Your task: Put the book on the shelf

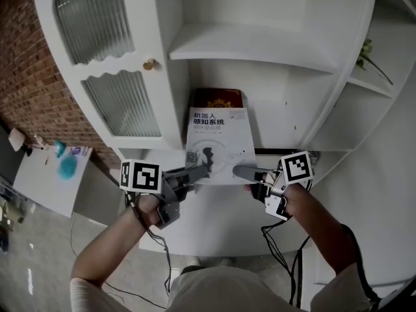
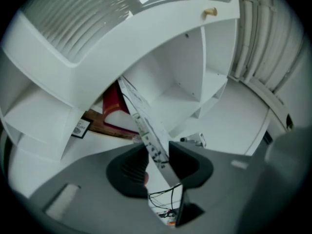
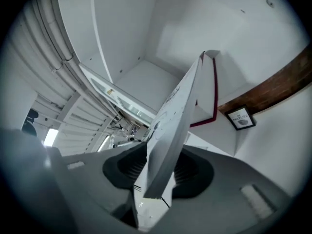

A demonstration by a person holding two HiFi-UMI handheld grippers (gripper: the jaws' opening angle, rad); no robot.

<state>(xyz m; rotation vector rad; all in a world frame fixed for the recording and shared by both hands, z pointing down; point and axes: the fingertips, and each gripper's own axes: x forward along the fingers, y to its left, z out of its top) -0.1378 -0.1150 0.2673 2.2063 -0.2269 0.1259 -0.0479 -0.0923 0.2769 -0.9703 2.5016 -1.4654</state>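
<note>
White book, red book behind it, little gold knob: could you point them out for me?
white book (image 1: pixel 218 142), head view, middle of its front cover.
red book (image 1: pixel 218 98), head view, the strip showing above the white book.
gold knob (image 1: pixel 149 64), head view, its round head.

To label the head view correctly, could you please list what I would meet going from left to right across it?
Round turquoise object lying on a small white table → left gripper → white paperback book → right gripper → green leafy sprig.

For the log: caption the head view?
White book held by left claw and right claw, over a red book in the shelf.
</note>
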